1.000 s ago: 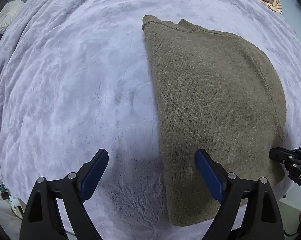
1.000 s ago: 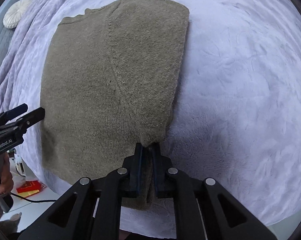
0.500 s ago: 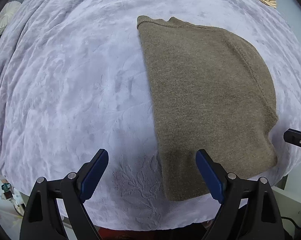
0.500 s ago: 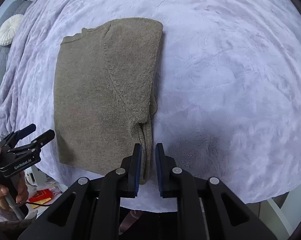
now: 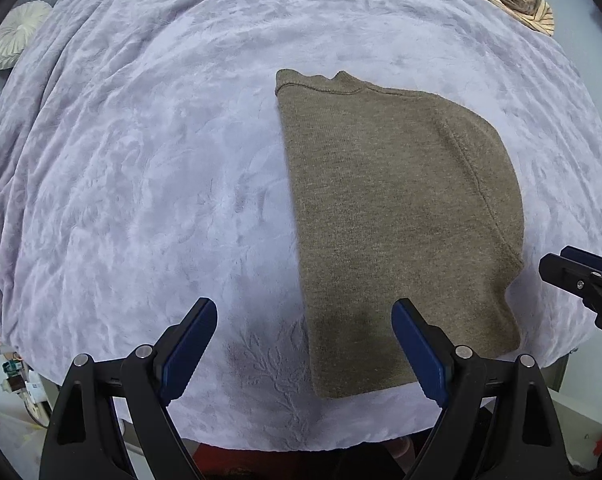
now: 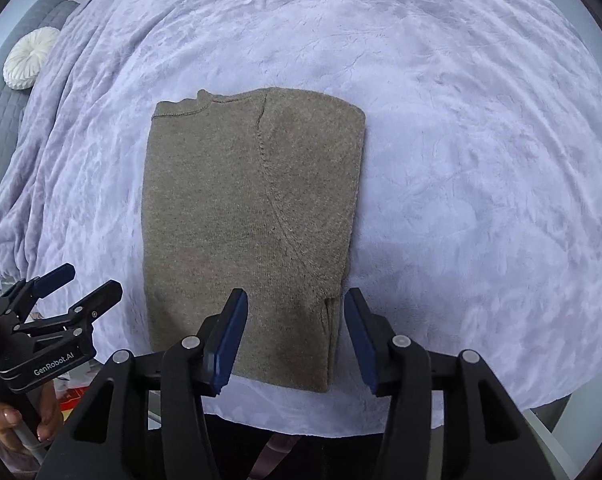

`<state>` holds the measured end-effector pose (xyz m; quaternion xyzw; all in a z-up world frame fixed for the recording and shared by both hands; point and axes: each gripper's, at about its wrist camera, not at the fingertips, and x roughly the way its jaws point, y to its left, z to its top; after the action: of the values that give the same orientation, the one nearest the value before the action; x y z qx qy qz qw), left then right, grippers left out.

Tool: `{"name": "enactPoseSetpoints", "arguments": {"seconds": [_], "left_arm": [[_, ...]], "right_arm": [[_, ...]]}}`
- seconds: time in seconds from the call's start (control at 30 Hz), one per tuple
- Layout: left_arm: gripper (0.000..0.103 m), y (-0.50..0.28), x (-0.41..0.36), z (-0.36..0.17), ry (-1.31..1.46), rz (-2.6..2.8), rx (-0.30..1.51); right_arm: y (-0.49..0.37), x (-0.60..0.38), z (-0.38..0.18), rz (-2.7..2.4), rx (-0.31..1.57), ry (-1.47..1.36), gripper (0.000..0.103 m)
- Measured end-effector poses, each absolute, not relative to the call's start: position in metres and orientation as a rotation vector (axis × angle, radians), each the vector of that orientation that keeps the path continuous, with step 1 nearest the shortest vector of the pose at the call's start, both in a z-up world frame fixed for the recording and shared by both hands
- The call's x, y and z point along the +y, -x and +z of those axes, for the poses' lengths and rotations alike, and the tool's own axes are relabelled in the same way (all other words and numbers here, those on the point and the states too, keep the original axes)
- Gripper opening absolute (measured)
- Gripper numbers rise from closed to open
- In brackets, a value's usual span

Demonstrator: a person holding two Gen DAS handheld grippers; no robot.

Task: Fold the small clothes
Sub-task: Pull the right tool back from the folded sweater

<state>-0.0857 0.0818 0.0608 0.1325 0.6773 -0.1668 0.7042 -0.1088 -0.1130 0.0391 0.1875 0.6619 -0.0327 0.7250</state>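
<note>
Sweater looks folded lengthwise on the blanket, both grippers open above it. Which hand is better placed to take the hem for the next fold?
Probably the right. The right gripper hangs over the olive sweater's near hem, jaws just opened, nothing between them. The left gripper straddles its left edge, half over blanket.

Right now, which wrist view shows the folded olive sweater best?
The right wrist view: the sweater lies whole and centred, collar to hem, sleeve seam clear. The left wrist view shows the sweater off to the right, its lower edge partly behind a gripper finger.
</note>
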Motion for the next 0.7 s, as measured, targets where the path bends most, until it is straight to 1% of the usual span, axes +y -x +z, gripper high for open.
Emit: {"name": "enactPoseSetpoints", "arguments": {"seconds": [0.07,0.17,0.2,0.23,0.27,0.43,0.57,0.7], "left_arm": [[0.090,0.086,0.081,0.062,-0.272,-0.375,1.513],[0.090,0.086,0.080,0.063,-0.262,-0.382,1.512],[0.103,0.086,0.079,0.064,-0.270,-0.382,1.511],[0.103,0.086,0.079,0.064,-0.274,-0.381,1.508],[0.103,0.087,0.078,0.066,-0.276,-0.388,1.503],[0.103,0.088,0.074,0.068,-0.290,-0.387,1.498],[0.103,0.084,0.075,0.073,-0.269,-0.371,1.493],[0.103,0.080,0.078,0.077,-0.239,-0.355,1.491]], "right_arm": [[0.107,-0.112,0.042,-0.071,1.455,-0.408,0.060],[0.106,-0.109,0.046,-0.071,1.447,-0.396,0.068],[0.106,-0.109,0.048,-0.070,1.444,-0.397,0.073],[0.105,-0.109,0.049,-0.071,1.440,-0.398,0.078],[0.105,-0.108,0.050,-0.075,1.435,-0.397,0.080],[0.103,-0.107,0.057,-0.106,1.402,-0.369,0.087],[0.101,-0.105,0.059,-0.156,1.401,-0.318,0.088],[0.101,-0.104,0.057,-0.154,1.434,-0.335,0.088]]}}
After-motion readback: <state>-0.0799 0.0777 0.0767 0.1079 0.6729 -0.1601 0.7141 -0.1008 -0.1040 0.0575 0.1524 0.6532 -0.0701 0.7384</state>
